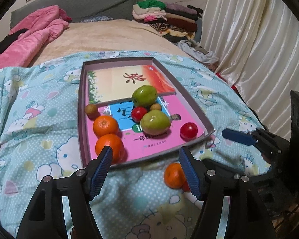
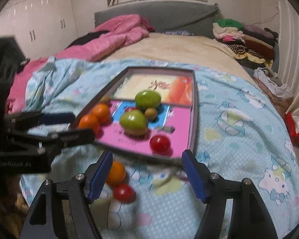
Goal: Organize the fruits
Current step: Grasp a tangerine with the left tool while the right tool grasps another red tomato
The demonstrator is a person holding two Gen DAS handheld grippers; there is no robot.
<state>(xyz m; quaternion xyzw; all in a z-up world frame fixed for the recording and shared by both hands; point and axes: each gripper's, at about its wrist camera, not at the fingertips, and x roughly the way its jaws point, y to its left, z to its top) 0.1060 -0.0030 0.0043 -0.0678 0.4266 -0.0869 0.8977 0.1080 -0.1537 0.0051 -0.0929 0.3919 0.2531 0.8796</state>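
Observation:
A shallow box point(image 1: 81, 99) lies on the blue quilt with books in it and fruit on them: two oranges point(image 1: 105, 125), two green fruits point(image 1: 155, 121), two red tomatoes point(image 1: 188, 130) and two small brown fruits point(image 1: 91, 109). My left gripper point(image 1: 145, 151) stands open over the box's near edge, with nothing between its pads. One orange point(image 1: 173, 175) lies outside the box on the quilt. In the right wrist view that orange point(image 2: 116, 172) and a red tomato point(image 2: 123, 192) lie beside the left finger of my open right gripper point(image 2: 147, 155), which holds nothing.
The bed carries a pink duvet point(image 1: 33, 31) at the far left and stacked clothes point(image 1: 165, 18) at the far right. Curtains point(image 1: 259, 29) hang along the right side. Cupboards point(image 2: 29, 23) stand at the left in the right wrist view.

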